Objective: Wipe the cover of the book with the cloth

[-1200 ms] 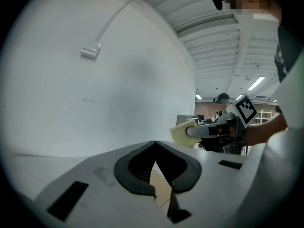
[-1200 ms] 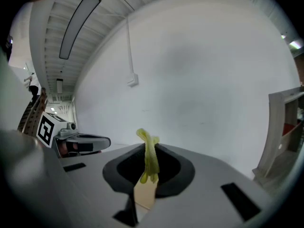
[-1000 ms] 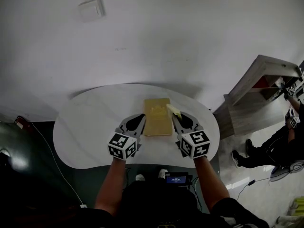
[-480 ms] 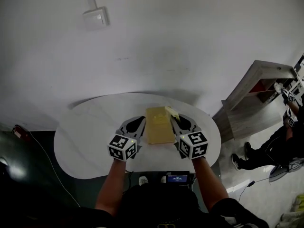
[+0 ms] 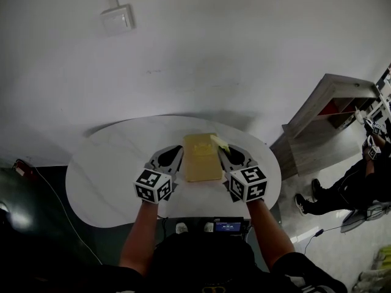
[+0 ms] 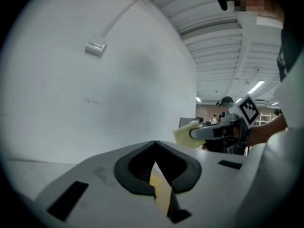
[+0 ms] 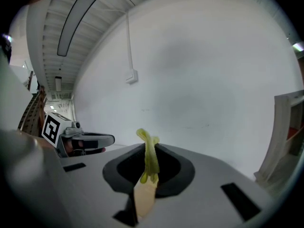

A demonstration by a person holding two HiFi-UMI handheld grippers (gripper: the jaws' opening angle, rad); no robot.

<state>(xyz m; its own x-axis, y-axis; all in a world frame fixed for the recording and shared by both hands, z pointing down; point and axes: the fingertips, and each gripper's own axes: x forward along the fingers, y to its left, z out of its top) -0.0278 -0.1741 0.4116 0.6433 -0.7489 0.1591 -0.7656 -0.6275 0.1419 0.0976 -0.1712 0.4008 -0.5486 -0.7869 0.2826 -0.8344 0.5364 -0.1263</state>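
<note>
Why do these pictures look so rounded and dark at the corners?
Head view: the wide lens bows the table edge; the wall is evenly lit, the floor below dim. Left gripper view: fisheye circle, black corners, the wall bulging. Right gripper view: same black corners; the cloth in the jaws looks slightly soft.

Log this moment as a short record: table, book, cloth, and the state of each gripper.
table: white, rounded top
book: tan cover, lying flat mid-table between the two grippers
cloth: yellow, bunched, at the book's far right corner
left gripper: jaws together, nothing clamped, beside the book's left edge
right gripper: shut on the cloth, at the book's right edge
contact: whether the cloth touches the cover cannot be told
</note>
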